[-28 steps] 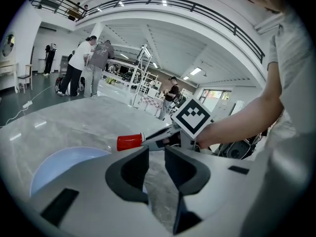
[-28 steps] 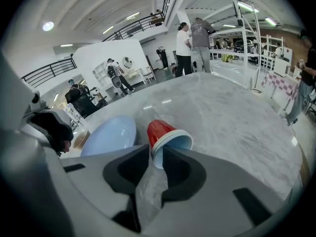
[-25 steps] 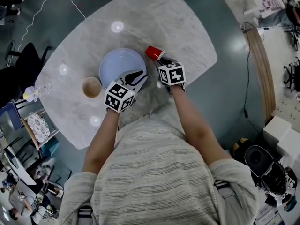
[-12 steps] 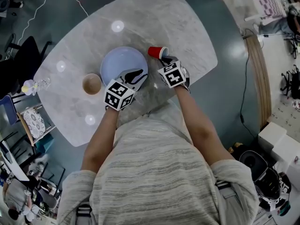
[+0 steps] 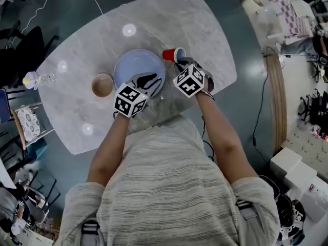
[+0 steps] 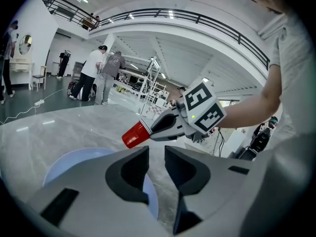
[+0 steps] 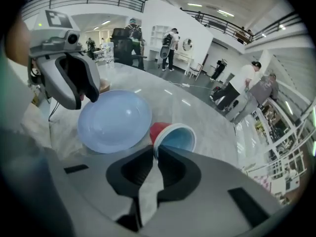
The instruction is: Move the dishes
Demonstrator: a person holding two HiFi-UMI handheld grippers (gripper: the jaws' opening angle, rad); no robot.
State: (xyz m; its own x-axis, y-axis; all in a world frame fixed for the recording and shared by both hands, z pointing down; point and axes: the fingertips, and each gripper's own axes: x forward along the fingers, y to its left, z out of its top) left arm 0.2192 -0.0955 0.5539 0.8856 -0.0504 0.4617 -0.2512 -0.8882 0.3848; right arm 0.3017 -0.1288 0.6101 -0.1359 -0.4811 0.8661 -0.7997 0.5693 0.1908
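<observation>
The right gripper [image 5: 180, 61] pinches the red cup [image 5: 171, 55]; the left gripper [image 5: 149, 79], slightly open, has not taken the plate [image 5: 129, 65].

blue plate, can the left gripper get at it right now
Probably yes. The left gripper hangs open right over the blue plate's near rim, with nothing between them. The red cup, pinched by the right gripper, is off to the side, clear of that rim.

Bright ceiling lights [image 6: 131, 16] throw round glare spots on the marble table [image 5: 195, 29] and a small highlight on the blue plate [image 7: 114, 120], shadows are soft, and both gripper views warp toward black corners.
</observation>
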